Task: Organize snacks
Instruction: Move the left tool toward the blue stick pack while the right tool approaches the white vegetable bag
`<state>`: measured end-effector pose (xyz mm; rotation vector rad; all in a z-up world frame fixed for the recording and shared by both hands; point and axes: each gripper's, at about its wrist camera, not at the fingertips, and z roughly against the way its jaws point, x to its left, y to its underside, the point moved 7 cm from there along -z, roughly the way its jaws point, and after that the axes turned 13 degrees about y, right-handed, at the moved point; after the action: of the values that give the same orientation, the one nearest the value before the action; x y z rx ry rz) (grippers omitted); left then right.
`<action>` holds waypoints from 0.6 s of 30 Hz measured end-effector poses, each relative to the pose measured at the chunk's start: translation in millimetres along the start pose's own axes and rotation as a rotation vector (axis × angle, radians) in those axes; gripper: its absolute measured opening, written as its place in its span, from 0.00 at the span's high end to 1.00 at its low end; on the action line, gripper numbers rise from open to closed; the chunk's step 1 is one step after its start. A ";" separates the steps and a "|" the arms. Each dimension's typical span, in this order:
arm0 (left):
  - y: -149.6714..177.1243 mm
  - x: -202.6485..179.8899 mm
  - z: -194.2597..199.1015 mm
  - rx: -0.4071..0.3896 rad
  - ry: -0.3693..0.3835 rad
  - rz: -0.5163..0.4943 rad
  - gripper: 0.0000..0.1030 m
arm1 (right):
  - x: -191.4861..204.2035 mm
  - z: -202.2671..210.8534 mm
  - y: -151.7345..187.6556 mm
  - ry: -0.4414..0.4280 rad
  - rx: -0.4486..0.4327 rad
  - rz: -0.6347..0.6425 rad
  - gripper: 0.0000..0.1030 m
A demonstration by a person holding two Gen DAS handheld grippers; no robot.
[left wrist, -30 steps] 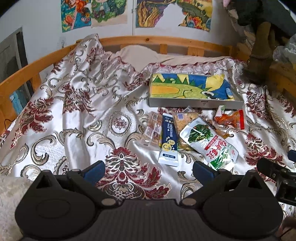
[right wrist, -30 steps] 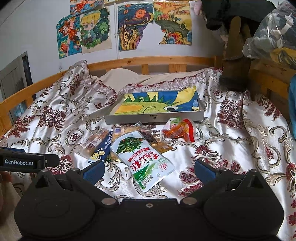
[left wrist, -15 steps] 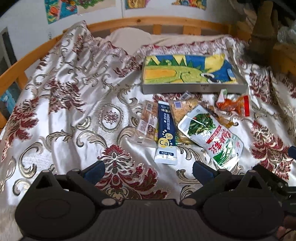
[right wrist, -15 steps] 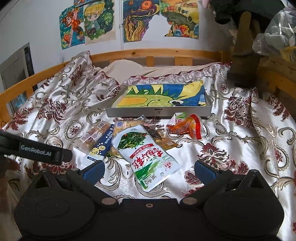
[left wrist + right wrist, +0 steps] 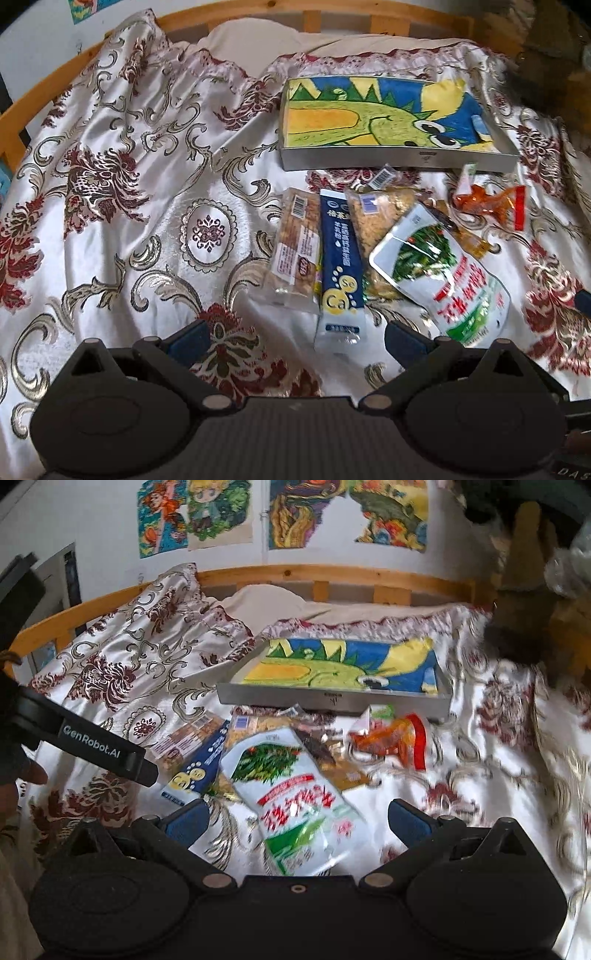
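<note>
Left wrist view shows the left gripper (image 5: 297, 338) and right gripper (image 5: 297, 818) with fingers spread, empty, above the snacks (image 5: 369, 254) heaped on the bed (image 5: 147, 184) before the tray (image 5: 391, 162), so picking the first packet seems next.

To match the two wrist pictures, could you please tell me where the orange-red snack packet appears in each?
Left wrist: the orange-red snack packet lies at right, just below the tray's near wall.
Right wrist: the packet lies right of centre, again just before that wall.
Shared landmark: the grey tray with a dinosaur drawing.
</note>
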<state>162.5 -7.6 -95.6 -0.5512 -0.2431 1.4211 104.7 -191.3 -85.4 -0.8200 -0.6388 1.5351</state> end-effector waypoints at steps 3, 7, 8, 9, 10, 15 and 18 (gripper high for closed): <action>-8.1 4.7 -7.9 0.006 0.000 0.006 0.00 | -1.4 -7.6 -7.1 0.005 -0.031 0.029 0.01; -15.9 10.2 -18.8 0.029 0.005 0.013 0.00 | -1.4 -21.6 -13.7 -0.032 -0.044 0.081 0.01; -16.7 12.5 -22.4 0.046 0.007 0.022 0.00 | -0.8 -26.0 -14.1 -0.049 -0.039 0.084 0.01; -17.7 16.4 -26.4 0.062 0.007 0.038 0.00 | 0.3 -30.6 -14.2 -0.065 -0.035 0.082 0.01; -18.7 21.3 -29.4 0.073 0.005 0.059 0.00 | 1.7 -35.6 -13.4 -0.081 -0.030 0.082 0.01; -23.3 43.2 -36.5 0.090 0.009 0.150 0.00 | 17.0 -56.0 -5.5 -0.121 0.006 0.150 0.01; -24.9 51.5 -41.6 0.113 0.004 0.154 0.00 | 24.2 -64.2 -0.1 -0.139 0.029 0.179 0.01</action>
<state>211.7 32.3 -127.0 -0.4875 -0.1178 1.5723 155.4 -171.2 -126.9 -0.7703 -0.6566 1.7719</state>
